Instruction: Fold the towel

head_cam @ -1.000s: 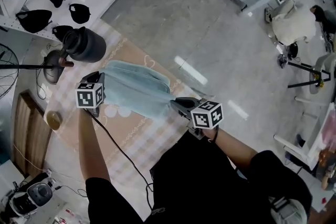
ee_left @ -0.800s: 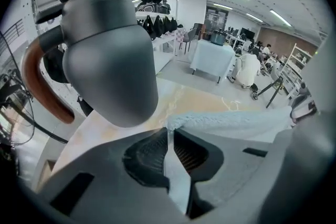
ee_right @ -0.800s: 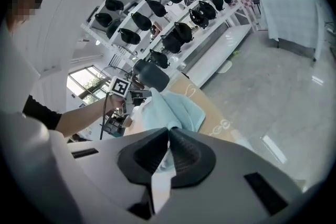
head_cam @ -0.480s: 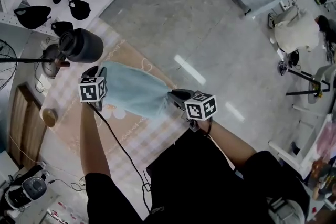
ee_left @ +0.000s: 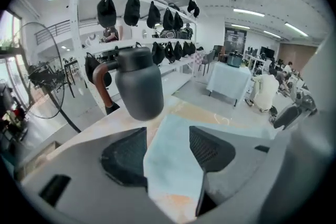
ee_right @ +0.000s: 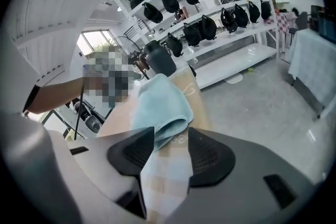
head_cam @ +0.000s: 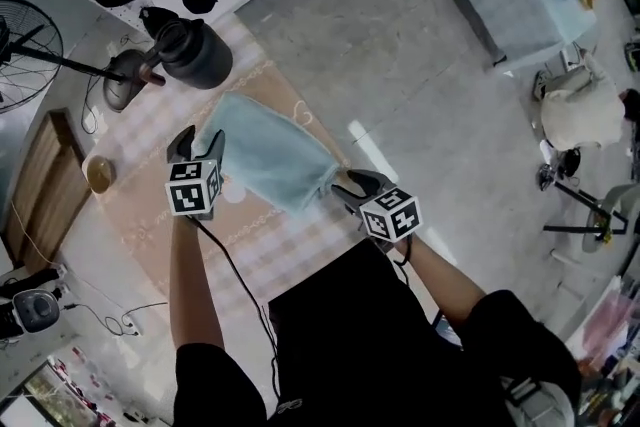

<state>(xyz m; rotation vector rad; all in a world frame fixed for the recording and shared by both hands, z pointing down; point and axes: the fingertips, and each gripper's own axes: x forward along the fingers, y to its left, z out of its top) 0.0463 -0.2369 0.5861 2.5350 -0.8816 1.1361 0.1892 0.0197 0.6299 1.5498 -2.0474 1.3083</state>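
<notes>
table under a checked peach-and-white cloth (head_cam: 270, 250): largest item, runs on a slant across the head view.

light blue towel (head_cam: 268, 150): lies folded on the cloth, between the two grippers. its far corner is near the dark jug (head_cam: 197, 57) but not touching it. the doubled, rounded fold faces the right gripper.

jug: upright on the cloth, behind the towel.

left gripper (head_cam: 198, 143): at the towel's left edge. its jaws have just been opening and stand wide apart. the towel (ee_left: 170, 165) shows in the gap, with neither pad pressing on it.

right gripper (head_cam: 342, 181): at the towel's near corner, by the table edge. its jaws have also just been opening and are apart. the fold of the towel (ee_right: 160, 105) sits just ahead of the tips, ungripped.

small round cup (head_cam: 98, 173): left of the left gripper, well apart from the towel.
</notes>
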